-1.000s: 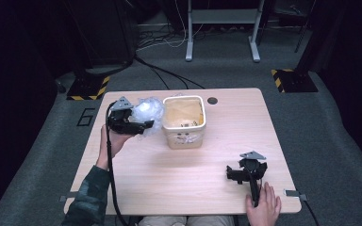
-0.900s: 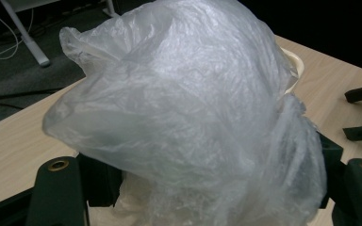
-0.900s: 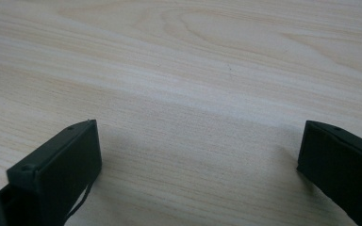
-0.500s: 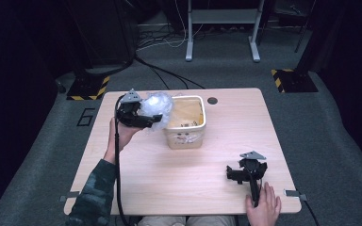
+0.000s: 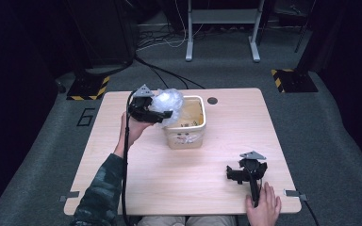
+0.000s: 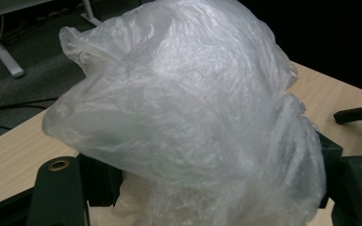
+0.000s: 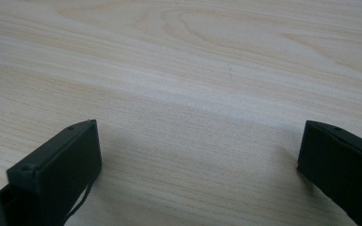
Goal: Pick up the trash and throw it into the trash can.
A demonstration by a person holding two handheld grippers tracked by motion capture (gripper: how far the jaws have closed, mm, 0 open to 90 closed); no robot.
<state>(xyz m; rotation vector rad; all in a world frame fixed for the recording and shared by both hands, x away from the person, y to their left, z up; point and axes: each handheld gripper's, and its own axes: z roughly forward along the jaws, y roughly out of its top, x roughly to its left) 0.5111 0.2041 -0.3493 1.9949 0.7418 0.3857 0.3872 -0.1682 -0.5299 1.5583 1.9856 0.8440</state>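
The left gripper is raised above the table, and its fingers are clamped on a crumpled clear plastic bag. In the left gripper view the bag billows up and out between the two fingers, hiding their tips; its thin wrinkled film is bunched where they pinch it. Just beyond and below the fingers stands a cream square tub, its open top partly overlapped by the bag, which hangs over the tub's left rim. The person's left hand holds the gripper from beneath, with a cable trailing down the sleeve.

The right gripper lies on the table near the front edge, well apart from the tub, with the right hand behind it. Its fingers are spread wide with bare wood between them.
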